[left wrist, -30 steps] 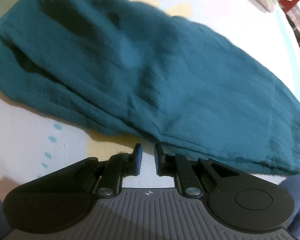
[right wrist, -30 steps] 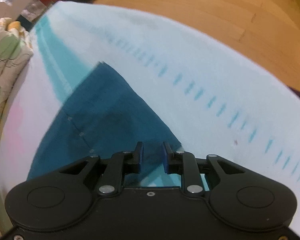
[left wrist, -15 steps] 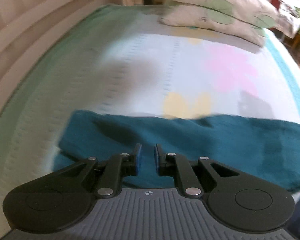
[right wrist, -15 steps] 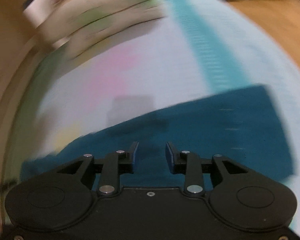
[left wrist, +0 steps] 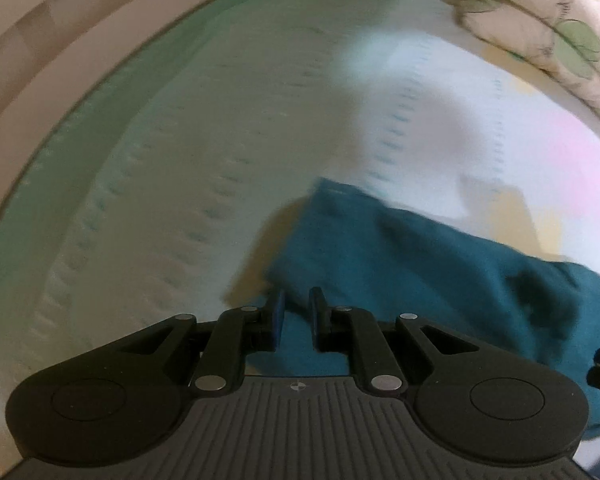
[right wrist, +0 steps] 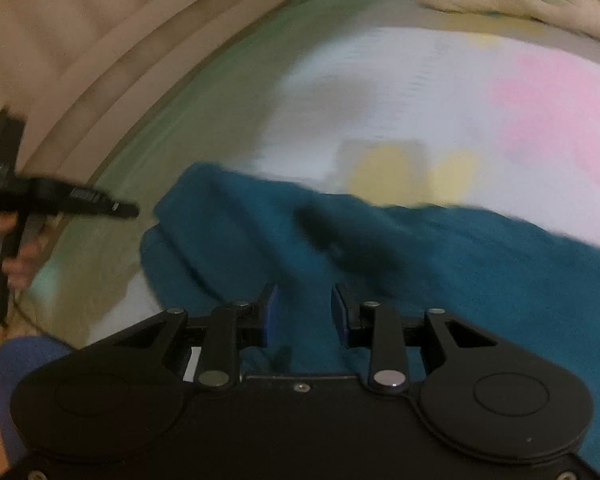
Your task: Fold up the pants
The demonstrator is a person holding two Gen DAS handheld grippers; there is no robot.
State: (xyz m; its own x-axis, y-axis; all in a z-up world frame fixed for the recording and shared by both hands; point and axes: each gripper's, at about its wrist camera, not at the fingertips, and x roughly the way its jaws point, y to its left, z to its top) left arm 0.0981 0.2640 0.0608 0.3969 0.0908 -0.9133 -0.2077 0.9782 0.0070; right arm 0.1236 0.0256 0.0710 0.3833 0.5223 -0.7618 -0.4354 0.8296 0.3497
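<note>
Pants on bed, pillow beyond, far right.

Bed with pale sheet, green-tinted along its far edge, pink and yellow patches to the right. Floral-print pillow at upper right. Beige panelled headboard or wall behind, blurred.

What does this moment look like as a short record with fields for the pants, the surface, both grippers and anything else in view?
garment: teal pants, lying flat on the bed, folded lengthwise as far as the blur lets me tell
surface: bedsheet, white with green border, pink and yellow patches
left gripper: jaws slightly apart, over the near corner of the pants, nothing clamped
right gripper: open, over the pants, nothing between the fingers
other: patterned pillow at the far right
image quality: both views motion-blurred
</note>
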